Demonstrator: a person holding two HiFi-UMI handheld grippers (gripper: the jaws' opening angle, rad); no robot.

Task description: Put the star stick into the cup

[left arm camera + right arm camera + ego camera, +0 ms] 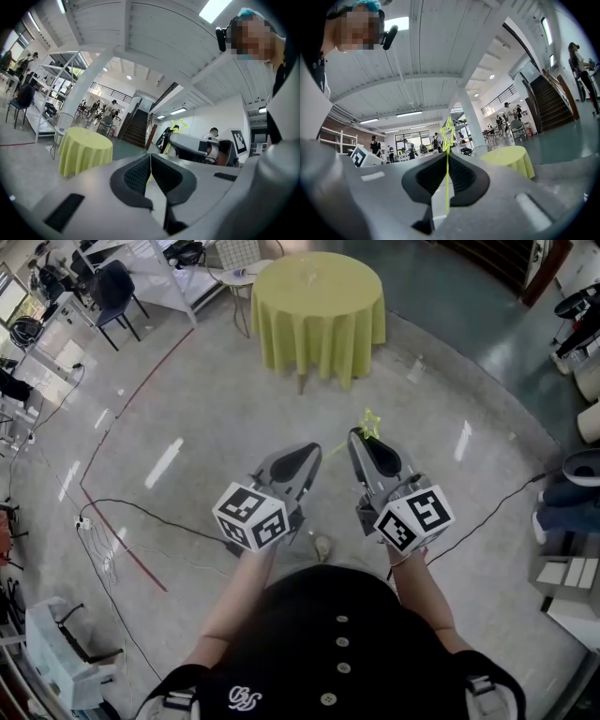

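Observation:
The star stick is a thin yellow-green stick with a star outline (370, 424) at its top. My right gripper (361, 435) is shut on it just below the star (448, 132), and the stick runs down through the closed jaws (447, 157). From there it slants toward my left gripper (315, 451). That gripper's jaws (150, 157) are closed, with a thin yellow line in their seam. In the left gripper view the star (178, 125) stands above the right gripper. Both grippers are held at waist height over the floor. I cannot make out a cup.
A round table under a yellow-green cloth (319, 306) stands a few steps ahead. Black cables (141, 512) and a red floor line (122, 540) lie at the left. Chairs and desks (117, 292) are at the far left. White boxes (567, 587) sit at the right.

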